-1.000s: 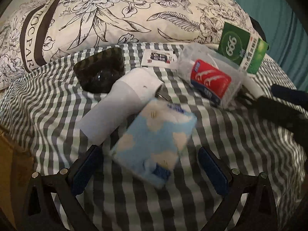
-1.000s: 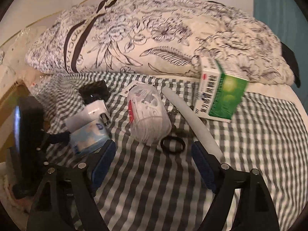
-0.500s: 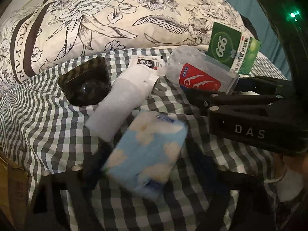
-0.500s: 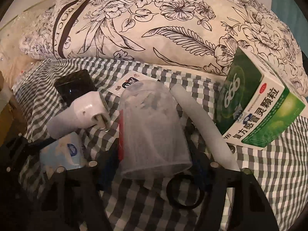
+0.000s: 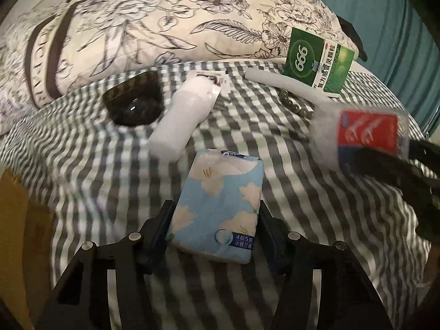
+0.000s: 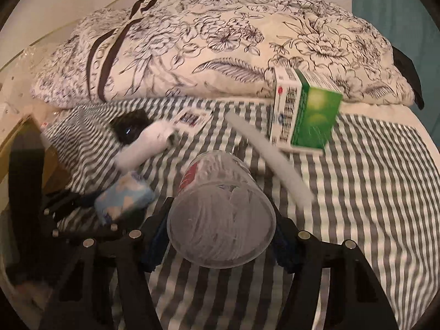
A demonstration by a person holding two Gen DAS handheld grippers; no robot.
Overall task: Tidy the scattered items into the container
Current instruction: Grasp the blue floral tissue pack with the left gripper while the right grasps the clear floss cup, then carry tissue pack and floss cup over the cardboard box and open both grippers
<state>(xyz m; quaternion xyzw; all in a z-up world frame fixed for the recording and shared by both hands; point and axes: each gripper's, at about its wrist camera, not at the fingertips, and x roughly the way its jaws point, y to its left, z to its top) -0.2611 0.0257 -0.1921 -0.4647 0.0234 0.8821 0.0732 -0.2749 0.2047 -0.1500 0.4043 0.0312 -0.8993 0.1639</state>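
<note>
Dim bedroom, bed dressed in gingham

Ahead of both grippers a floral pillow (image 6: 220,46) lies across the grey-checked sheet (image 5: 96,170); teal curtain (image 5: 407,35) far right, pale wall (image 6: 82,2) behind.

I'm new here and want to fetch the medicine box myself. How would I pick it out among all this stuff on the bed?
Find the big floral pillow at the head of the checked sheet. The medicine box stands at the pillow's lower edge, towards its right end, beside a long white tube. It is the only green thing there, a carton marked 999.
</note>
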